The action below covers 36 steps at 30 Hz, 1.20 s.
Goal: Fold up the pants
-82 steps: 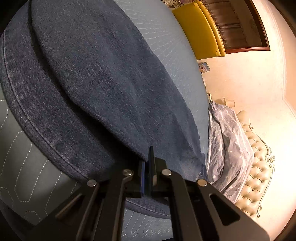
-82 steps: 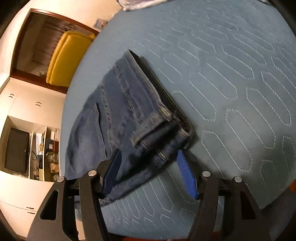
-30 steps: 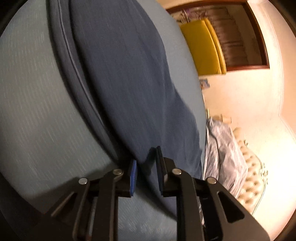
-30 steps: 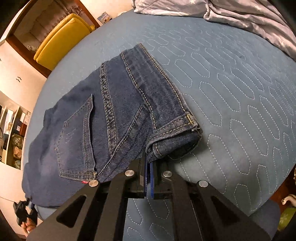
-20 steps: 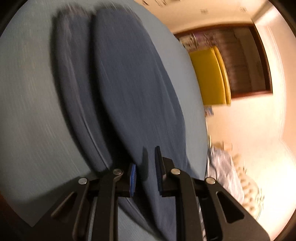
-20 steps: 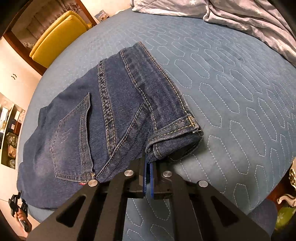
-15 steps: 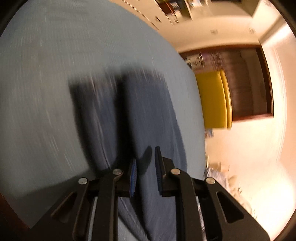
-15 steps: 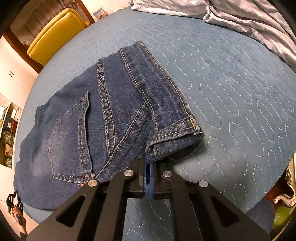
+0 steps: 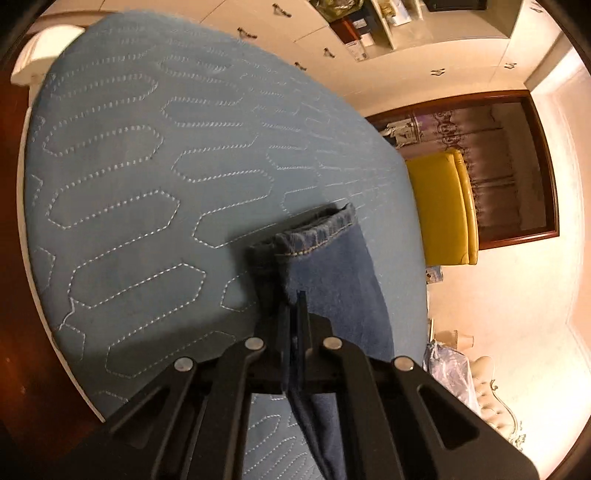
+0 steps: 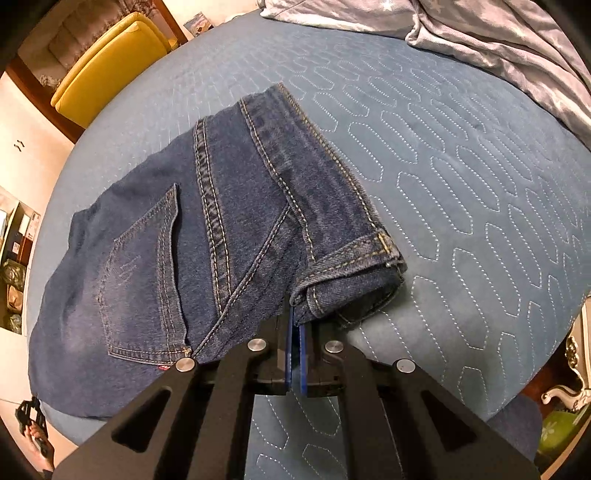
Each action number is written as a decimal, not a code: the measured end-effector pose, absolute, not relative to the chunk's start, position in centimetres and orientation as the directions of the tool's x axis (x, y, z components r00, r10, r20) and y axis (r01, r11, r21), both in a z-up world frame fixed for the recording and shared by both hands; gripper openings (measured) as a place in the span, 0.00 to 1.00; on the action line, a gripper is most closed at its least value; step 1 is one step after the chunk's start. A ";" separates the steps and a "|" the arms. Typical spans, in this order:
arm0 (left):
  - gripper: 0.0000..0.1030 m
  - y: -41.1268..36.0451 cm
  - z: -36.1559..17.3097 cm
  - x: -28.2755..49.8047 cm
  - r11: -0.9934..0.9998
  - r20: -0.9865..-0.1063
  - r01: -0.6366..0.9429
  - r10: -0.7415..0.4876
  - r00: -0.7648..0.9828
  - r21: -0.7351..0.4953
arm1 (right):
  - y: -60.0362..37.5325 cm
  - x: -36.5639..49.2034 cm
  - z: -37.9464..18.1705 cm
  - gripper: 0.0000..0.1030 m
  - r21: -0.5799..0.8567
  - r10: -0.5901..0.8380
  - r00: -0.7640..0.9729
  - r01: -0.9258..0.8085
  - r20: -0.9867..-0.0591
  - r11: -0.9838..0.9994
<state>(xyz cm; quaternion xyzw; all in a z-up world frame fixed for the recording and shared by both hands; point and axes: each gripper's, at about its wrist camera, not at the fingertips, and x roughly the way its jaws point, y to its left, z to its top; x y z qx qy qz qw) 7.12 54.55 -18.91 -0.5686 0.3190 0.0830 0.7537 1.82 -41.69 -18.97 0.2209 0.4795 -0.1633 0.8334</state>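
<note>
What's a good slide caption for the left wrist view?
Left gripper, jaws shut on the jeans leg near its hem, above the quilted blue bedspread.

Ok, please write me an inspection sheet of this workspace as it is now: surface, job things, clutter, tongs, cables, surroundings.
Surface: blue quilted bed cover, white stitched pattern.
Job's things: jeans lying on the cover, back pocket up; leg hems seen from the left wrist.
Clutter: grey crumpled blanket at the far edge of the bed.
Tongs: left tongs have just been closing, now shut on a jeans leg; right tongs shut on the jeans at the waistband end.
Cables: nothing seen.
Surroundings: yellow chair, white cabinets, tufted headboard.
</note>
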 end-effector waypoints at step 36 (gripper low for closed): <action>0.41 35.0 -11.1 18.6 0.993 -0.731 0.050 -0.111 0.673 -0.105 | -38.9 -0.2 -14.7 0.74 -0.009 -0.193 0.463 0.370 -0.865 0.929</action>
